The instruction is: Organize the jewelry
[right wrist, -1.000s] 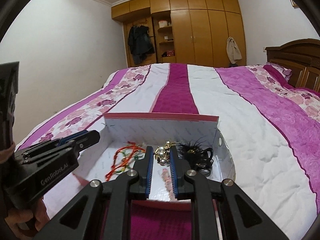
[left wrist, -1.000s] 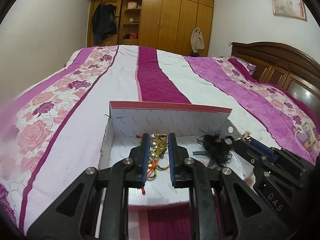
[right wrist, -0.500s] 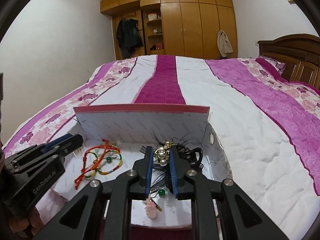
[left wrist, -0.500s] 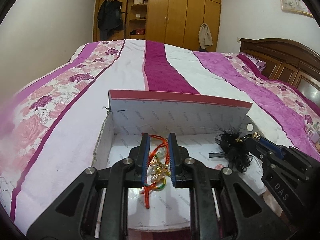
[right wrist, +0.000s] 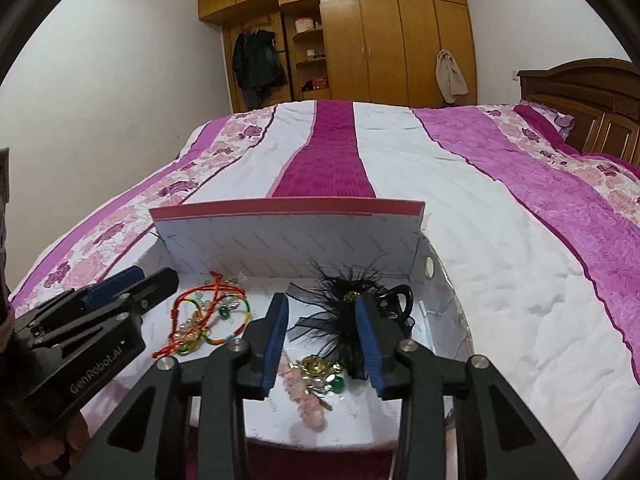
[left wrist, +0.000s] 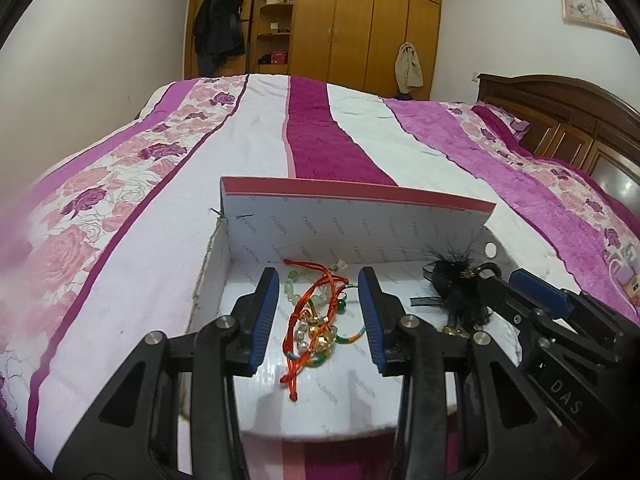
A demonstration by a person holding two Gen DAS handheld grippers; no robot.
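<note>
resting on the bed (left wrist: 360,128), a white box (left wrist: 352,232) with a pink rim stands open, its lid raised at the far side. both claws point down into it.

the left claw (left wrist: 318,312) has its jaws opening, and the blue pads stand clear on either side of a tangle of cords (left wrist: 316,316): red and orange string, green beads, pearls and a gold charm, all lying on the box floor. nothing presses on them.

the right claw (right wrist: 322,334) is opening too. between its pads lie a gold flower brooch (right wrist: 314,366), a pink bead clip (right wrist: 306,396) and a green stone, loose on the box floor. a black feather clip (right wrist: 344,300) lies just past the brooch, its feathers brushing the right pad; whether that pad touches it firmly i cannot tell.

from the right wrist view the cords sit in the left half of the box, the feather clip and brooch in the right half. a wardrobe (right wrist: 384,40) fills the far wall.
</note>
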